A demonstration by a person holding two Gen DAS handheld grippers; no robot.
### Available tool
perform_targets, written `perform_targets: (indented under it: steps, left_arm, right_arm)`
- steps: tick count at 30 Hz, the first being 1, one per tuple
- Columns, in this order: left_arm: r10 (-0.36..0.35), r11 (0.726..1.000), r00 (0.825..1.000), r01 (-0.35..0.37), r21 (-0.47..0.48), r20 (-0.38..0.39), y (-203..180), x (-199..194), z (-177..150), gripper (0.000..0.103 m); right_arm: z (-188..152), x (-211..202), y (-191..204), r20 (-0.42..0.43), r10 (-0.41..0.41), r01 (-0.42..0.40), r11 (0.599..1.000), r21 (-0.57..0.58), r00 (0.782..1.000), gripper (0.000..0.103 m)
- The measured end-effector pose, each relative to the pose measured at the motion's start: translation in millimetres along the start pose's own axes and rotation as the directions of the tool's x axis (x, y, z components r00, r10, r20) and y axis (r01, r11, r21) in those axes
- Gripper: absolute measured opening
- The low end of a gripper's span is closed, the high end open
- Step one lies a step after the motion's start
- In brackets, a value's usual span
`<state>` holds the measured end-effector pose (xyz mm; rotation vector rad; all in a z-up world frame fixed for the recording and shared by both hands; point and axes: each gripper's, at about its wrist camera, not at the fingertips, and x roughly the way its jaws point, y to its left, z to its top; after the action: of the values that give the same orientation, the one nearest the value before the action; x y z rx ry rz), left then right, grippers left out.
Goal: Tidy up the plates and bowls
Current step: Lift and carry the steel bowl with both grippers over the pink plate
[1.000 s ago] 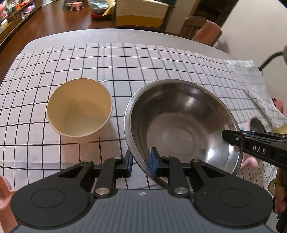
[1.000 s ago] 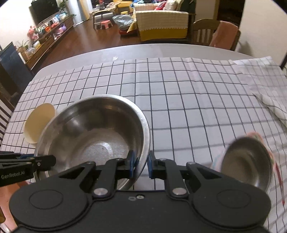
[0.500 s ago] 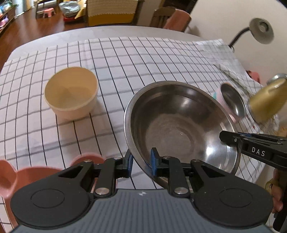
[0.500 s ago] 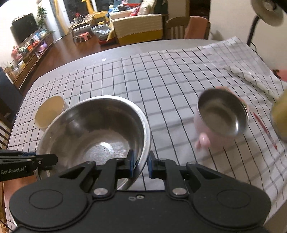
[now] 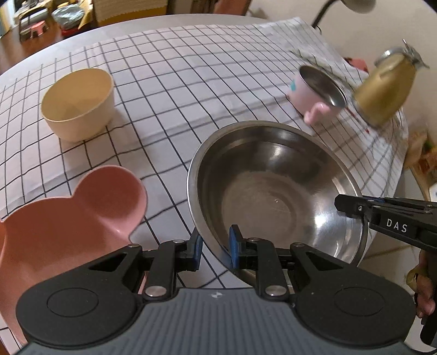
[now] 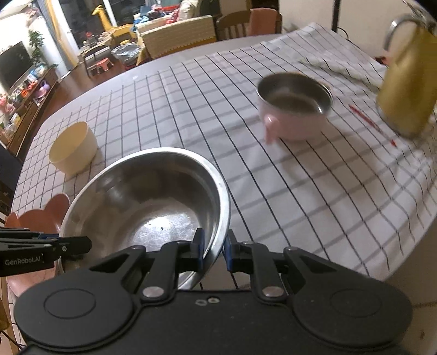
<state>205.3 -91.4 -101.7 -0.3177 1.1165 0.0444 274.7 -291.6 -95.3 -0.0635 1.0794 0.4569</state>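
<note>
I have both grippers, left (image 5: pixel 215 247) and right (image 6: pixel 214 251), pinching the steel bowl's (image 5: pixel 273 174) rim. I judge it mid-carry. Next, lower it level ahead, clear of the pink plate (image 5: pixel 68 218) left of my left gripper.

Silver steel bowl (image 5: pixel 275 191), cream bowl (image 5: pixel 77 103), pink bear plate (image 5: pixel 68 218); white/black grid cloth (image 5: pixel 177 82).

Steel bowl (image 6: pixel 147 199) (rim in right claw (image 6: pixel 214 250))

Home living-dining room, checked tablecloth (image 6: pixel 300 191), sofa (image 6: pixel 174 35), television (image 6: pixel 15 68), wooden chair (image 6: pixel 232 26)
</note>
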Motion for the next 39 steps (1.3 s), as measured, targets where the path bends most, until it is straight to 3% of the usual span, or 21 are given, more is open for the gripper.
perform_targets:
  steps: [13, 39]
  left_arm:
    - [0.009, 0.997, 0.998, -0.004, 0.083, -0.061, -5, 18, -21, 0.019]
    - [-0.010, 0.995, 0.994, 0.021, 0.102, -0.105, 3, 25, -22, 0.020]
  right_arm:
    - [-39, 5, -9, -0.043, -0.009, 0.012, 0.998, 0.067, 0.999, 0.015]
    - [-45, 14, -9, -0.107, -0.011, 0.024, 0.992, 0.125, 0.994, 0.018]
